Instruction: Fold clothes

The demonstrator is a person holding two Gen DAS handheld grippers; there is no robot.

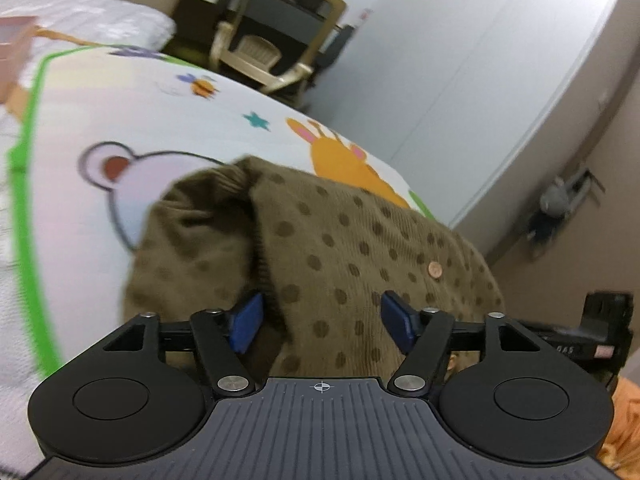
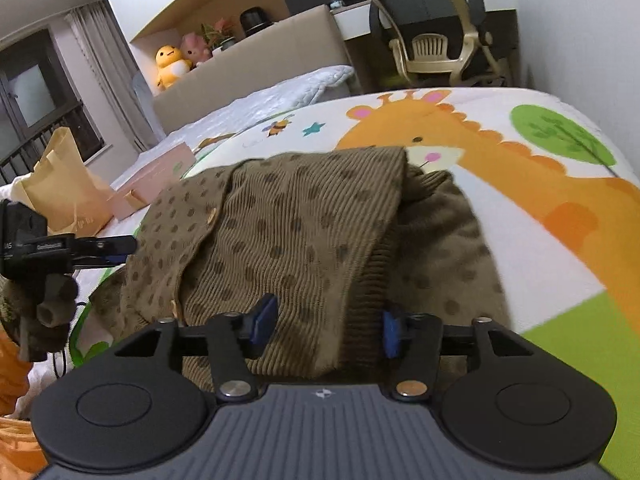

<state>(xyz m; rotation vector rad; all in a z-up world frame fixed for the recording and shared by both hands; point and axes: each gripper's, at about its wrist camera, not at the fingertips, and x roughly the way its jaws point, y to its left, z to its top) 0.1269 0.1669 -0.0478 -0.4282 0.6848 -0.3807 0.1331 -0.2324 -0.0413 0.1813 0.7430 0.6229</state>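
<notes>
An olive-brown dotted knit cardigan [image 1: 340, 240] lies partly folded on a cartoon-animal bed cover [image 1: 180, 120]. One side panel is turned in over the middle, and a brown button [image 1: 434, 269] shows. My left gripper [image 1: 322, 320] is open at the garment's near edge, blue pads wide apart, cloth lying loose between them. In the right wrist view the cardigan [image 2: 280, 220] has its ribbed edge running between the pads of my right gripper [image 2: 326, 328], which is open and not pinching. The left gripper [image 2: 108, 252] shows at the garment's left side.
The bed cover [image 2: 520, 200] carries a giraffe print. A paper bag [image 2: 60, 188] and a pink box [image 2: 156, 176] sit at the bed's far left. An office chair [image 2: 436, 40] stands beyond the bed, with plush toys [image 2: 172, 64] on the headboard. Orange cloth [image 2: 12, 380] lies at lower left.
</notes>
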